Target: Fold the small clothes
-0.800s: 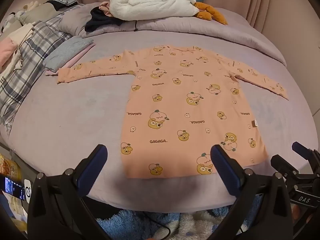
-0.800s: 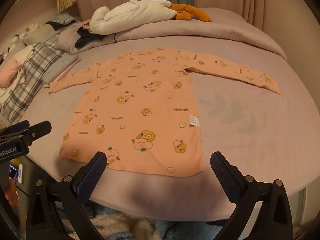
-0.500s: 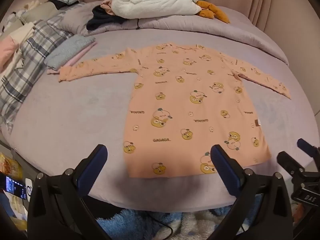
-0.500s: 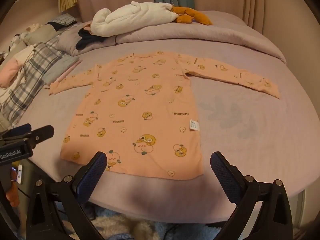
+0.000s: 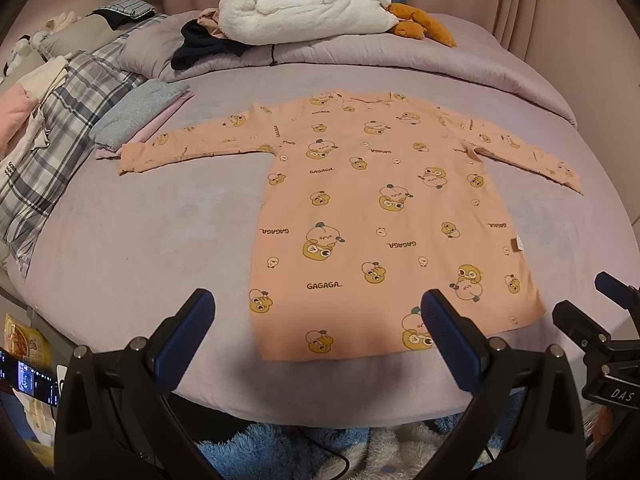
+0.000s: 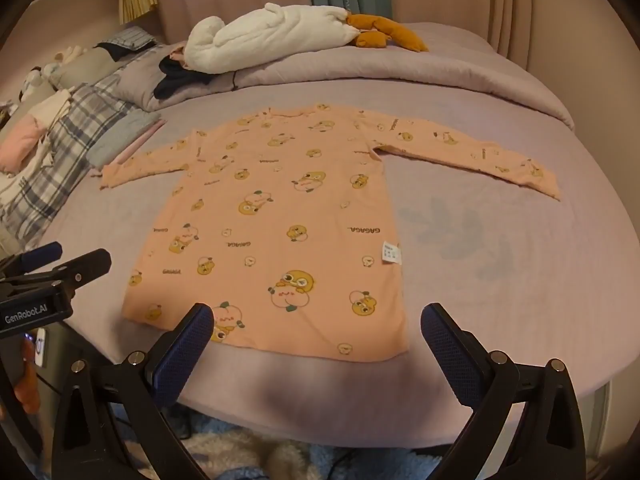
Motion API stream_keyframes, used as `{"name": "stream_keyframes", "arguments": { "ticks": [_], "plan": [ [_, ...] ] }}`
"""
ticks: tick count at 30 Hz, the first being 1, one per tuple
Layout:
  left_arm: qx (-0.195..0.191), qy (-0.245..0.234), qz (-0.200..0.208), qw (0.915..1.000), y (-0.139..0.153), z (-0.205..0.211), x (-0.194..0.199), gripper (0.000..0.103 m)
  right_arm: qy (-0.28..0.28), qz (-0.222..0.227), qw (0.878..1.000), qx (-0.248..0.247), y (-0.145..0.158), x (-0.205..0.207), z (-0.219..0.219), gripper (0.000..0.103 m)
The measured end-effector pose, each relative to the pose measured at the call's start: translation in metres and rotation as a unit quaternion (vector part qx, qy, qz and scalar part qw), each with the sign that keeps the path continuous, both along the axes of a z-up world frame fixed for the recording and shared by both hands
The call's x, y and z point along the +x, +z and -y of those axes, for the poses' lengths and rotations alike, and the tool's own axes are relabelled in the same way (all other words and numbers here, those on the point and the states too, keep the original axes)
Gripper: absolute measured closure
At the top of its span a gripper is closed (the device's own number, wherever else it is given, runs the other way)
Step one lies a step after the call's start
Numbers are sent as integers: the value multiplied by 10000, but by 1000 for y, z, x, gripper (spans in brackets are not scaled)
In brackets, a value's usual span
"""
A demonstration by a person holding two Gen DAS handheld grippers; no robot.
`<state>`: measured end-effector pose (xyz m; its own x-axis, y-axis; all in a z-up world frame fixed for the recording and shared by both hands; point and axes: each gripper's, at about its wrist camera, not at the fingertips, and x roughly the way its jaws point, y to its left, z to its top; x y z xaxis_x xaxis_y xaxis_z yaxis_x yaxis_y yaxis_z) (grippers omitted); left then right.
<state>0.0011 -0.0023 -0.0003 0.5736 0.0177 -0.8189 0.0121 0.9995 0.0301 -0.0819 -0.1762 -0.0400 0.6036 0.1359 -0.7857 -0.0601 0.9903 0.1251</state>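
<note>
A peach long-sleeved garment [image 5: 384, 216] printed with cartoon figures and the word GAGAGA is lying flat and face up on the lilac bed [image 5: 132, 248]. Its long axis is running from the hem at the near edge of the mattress to the neckline at the far side, and both sleeves are stretching straight out to the sides. A small white care label [image 6: 391, 253] is sticking out of the side seam on the garment's right edge as seen from the grippers.

The left gripper [image 5: 318, 338] is hovering just short of the hem, pointing steeply down toward the bed. Its blue-padded fingers [image 5: 182, 338] are spreading as wide as they go, with nothing between them and no contact with the cloth; the left corner of the hem is sitting between them in the view. The right gripper [image 6: 316, 340] is hanging beside it in the same downward tilt, its jaws likewise gaping wide and empty, framing the right corner of the hem without touching it. Each gripper is showing at the edge of the other's view, the two well apart from each other.

To the left of the garment, a folded grey piece [image 5: 140, 114] is resting on a pink one near the left cuff, beside a plaid blanket [image 5: 60, 136]. At the far side, a white plush toy [image 5: 304, 10] with orange feet is lying on the rolled duvet [image 5: 400, 60].
</note>
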Motion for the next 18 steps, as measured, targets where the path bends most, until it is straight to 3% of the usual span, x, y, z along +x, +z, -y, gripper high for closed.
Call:
{"name": "stream_keyframes", "arguments": {
  "ticks": [18],
  "plan": [
    [26, -45, -4, 10000, 0, 2, 1, 0, 4, -32, 10000, 13, -3, 4, 3, 1]
  ]
}}
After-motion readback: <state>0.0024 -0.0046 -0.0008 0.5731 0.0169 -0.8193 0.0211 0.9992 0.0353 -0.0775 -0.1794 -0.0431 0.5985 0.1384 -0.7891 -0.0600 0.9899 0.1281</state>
